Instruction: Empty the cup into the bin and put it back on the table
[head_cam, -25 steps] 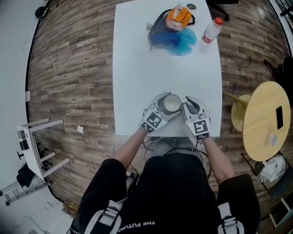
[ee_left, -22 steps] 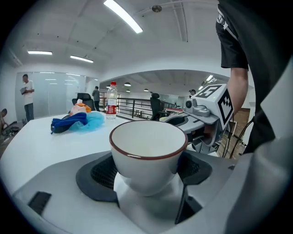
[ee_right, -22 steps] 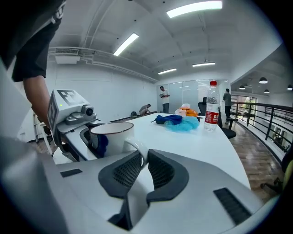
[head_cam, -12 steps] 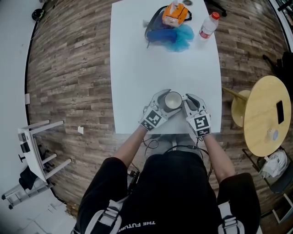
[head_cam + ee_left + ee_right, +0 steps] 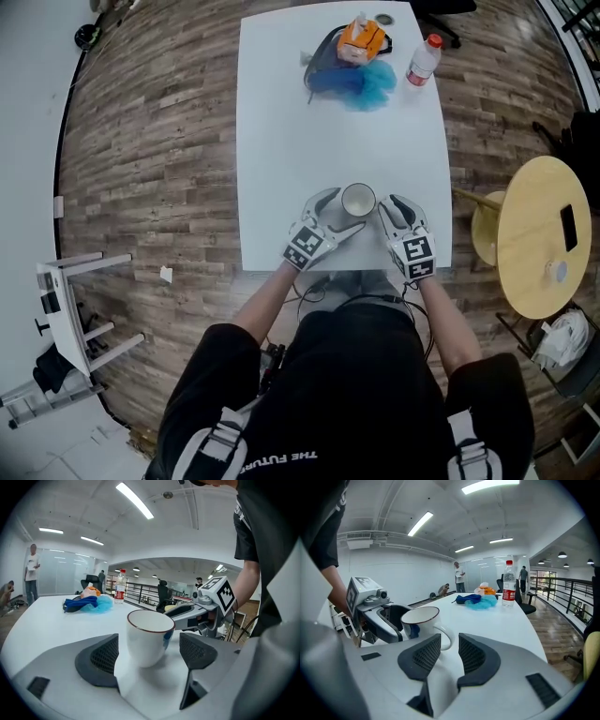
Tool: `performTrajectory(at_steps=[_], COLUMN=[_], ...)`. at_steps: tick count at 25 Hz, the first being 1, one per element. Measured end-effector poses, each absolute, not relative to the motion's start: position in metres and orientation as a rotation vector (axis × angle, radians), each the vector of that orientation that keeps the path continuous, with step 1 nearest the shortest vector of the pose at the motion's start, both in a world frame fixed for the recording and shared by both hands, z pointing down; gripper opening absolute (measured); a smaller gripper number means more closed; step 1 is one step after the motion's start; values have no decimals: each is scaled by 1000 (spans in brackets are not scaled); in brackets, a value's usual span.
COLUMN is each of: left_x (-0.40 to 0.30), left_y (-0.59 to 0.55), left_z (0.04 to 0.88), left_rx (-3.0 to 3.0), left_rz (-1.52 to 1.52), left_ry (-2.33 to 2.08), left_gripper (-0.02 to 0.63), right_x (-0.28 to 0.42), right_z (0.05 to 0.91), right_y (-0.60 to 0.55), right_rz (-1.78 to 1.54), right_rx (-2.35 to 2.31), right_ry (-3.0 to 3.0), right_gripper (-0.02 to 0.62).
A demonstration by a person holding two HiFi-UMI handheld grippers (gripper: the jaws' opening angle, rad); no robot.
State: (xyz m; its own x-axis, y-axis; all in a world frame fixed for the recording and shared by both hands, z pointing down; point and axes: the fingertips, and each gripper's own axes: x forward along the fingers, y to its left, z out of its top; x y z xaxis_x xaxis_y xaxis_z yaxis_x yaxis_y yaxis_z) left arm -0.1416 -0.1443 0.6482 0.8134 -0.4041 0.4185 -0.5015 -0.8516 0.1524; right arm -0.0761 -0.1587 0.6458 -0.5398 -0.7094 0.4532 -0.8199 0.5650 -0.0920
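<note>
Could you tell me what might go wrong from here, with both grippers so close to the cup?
1. The cup stands loose between the open left gripper's jaws; a sideways pull-away could knock it over.
2. The right gripper's jaws have just been opening, with the handle at their tips, unpinched; retreating crookedly might snag it.
3. The cup is near the table's front edge, so a nudge could push it off.
</note>
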Motion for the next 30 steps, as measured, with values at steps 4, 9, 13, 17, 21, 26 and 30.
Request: performTrajectory(at_steps=[4, 9, 13, 17, 21, 26, 30], left_x=[-176, -212, -211, -201, -194, -187, -170], left_y=[-141, -135, -130, -124, -111, -90, -67], left_z=[629, 554, 487, 459, 447, 428, 418], left_rx=[2671, 2668, 2677, 2659, 2651, 2644, 2632], left_rz=[473, 362, 176, 167, 162, 127, 130], left_ry=[-837, -1098, -1153, -1194, -1235, -1291, -1342], left_gripper=[408, 20, 20, 20, 20, 20, 21], right_x=[-69, -65, -80, -98, -112, -116, -104], right_z=[619, 536, 480, 457, 443, 426, 411], right_y=[-153, -137, -120, -111, -100, -81, -57], right_rz=[351, 248, 277, 261, 203, 115, 81], right_rx=[1313, 1476, 1526, 1555, 1524, 1486, 1469], right_ry=[-2429, -2513, -2636, -2659, -2699, -2736, -2770], right_gripper=[107, 105, 15, 15, 15, 16, 17])
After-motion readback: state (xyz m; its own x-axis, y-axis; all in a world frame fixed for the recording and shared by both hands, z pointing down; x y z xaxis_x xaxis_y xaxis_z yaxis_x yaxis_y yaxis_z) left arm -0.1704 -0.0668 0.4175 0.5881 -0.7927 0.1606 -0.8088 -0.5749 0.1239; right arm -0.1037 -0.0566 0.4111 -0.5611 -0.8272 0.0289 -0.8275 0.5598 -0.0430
